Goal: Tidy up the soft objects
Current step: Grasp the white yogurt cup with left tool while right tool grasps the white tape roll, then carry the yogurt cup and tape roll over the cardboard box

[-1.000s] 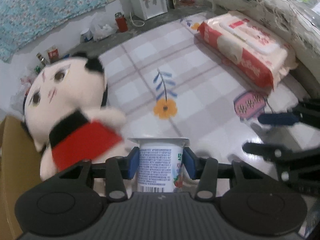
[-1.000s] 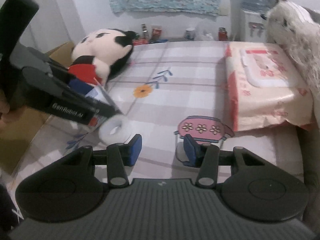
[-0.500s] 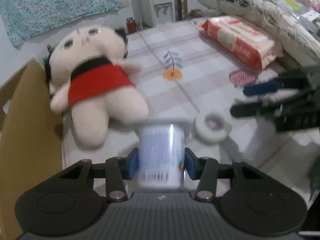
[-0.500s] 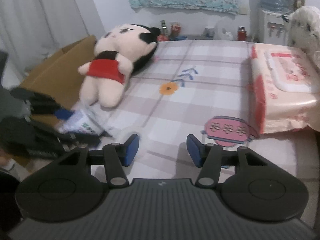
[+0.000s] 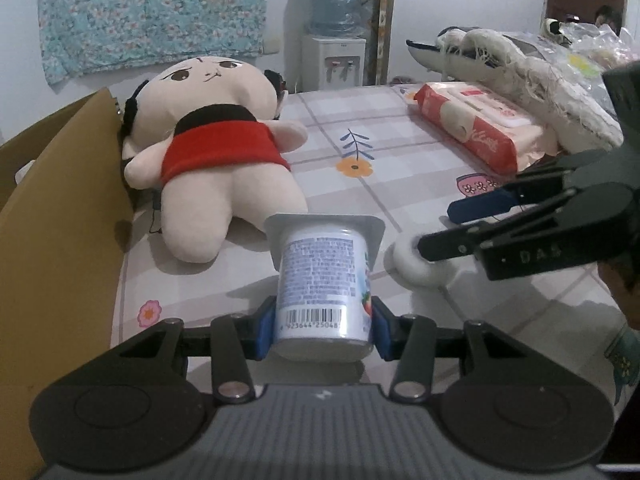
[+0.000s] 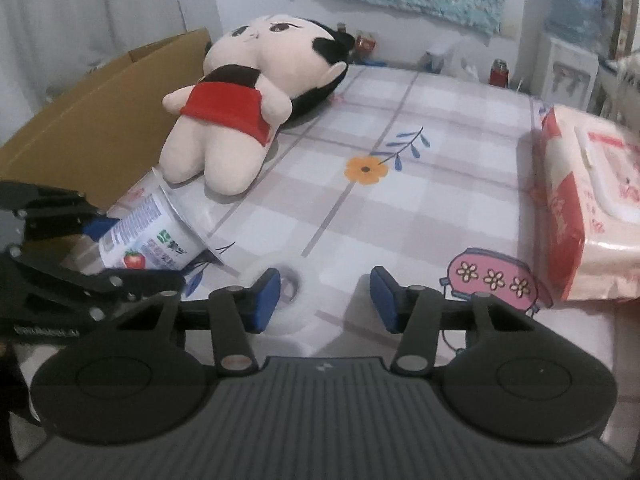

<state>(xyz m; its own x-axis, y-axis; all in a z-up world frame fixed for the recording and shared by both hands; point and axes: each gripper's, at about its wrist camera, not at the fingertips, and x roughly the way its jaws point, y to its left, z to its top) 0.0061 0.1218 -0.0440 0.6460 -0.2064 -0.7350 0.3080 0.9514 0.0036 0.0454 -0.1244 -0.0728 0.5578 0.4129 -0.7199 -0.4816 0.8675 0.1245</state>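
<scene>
- On the near part of a bench (image 6: 440,184) covered in a checked, flower-printed cloth, the left claw (image 5: 323,326) grips a white yogurt cup (image 5: 322,280) by its base, blue pads pressed to both sides, foil lid pointing away toward the far end.
- Just right of it, the right claw (image 6: 325,299) is closing with nothing between its blue pads; a white tape roll (image 6: 286,300) lies on the cloth under its left finger, and whether the finger touches the roll cannot be told.
- At far left, a plush doll (image 5: 224,152) in a red top lies on its back, head toward the far wall, feet toward the camera, beside an open cardboard box (image 5: 60,200) at the bench's left edge.
- Along the right side rests a red-and-white pack of wet wipes (image 5: 476,128), with a shaggy white textile (image 5: 532,76) heaped just beyond it.
- Against the far wall stand a water dispenser (image 5: 340,40) with a blue bottle and a hanging floral cloth (image 5: 152,12).
- Seen from the right wrist, the cup tilts in the left claw, a strawberry printed on its side.
</scene>
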